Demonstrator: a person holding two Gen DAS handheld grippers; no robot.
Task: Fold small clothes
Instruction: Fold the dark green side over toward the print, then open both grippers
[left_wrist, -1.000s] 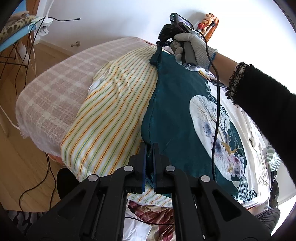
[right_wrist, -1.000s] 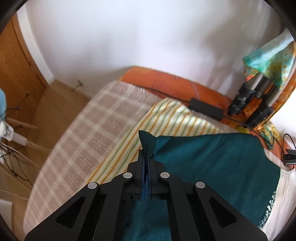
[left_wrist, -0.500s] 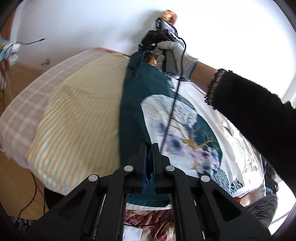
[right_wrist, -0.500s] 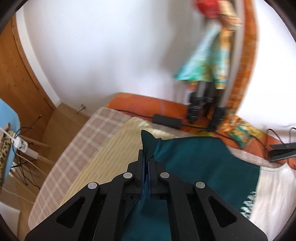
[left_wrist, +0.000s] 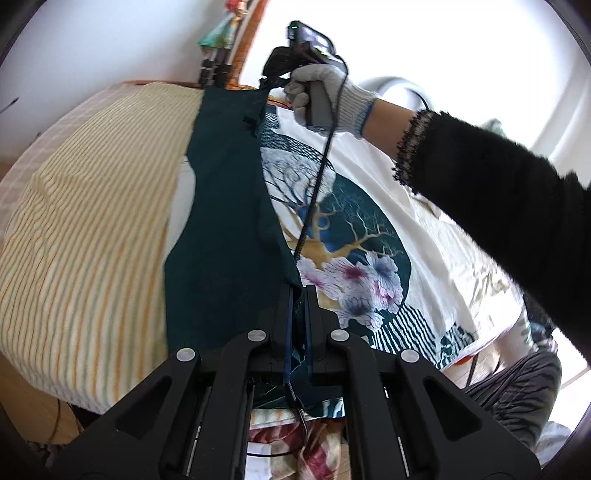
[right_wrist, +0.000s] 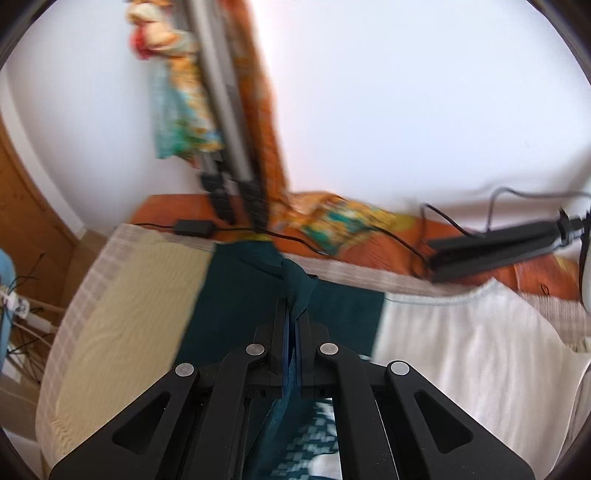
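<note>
A white garment with a teal tree-and-flower print lies on the bed. Its dark teal side panel is lifted and folded over toward the printed middle. My left gripper is shut on the near edge of this teal panel. At the far end, a gloved hand holds my right gripper, which pinches the panel's far corner. In the right wrist view my right gripper is shut on a bunched teal corner, with the white fabric to its right.
A yellow striped cloth over a checked blanket covers the bed on the left. An orange cover, cables and a black power brick lie by the wall. Tripod legs draped with colourful fabric stand there. More clothes sit below my left gripper.
Both grippers have carried the teal panel's edge to the right over the garment, so more striped cloth shows on the left and the print is partly covered. Both stay shut.
</note>
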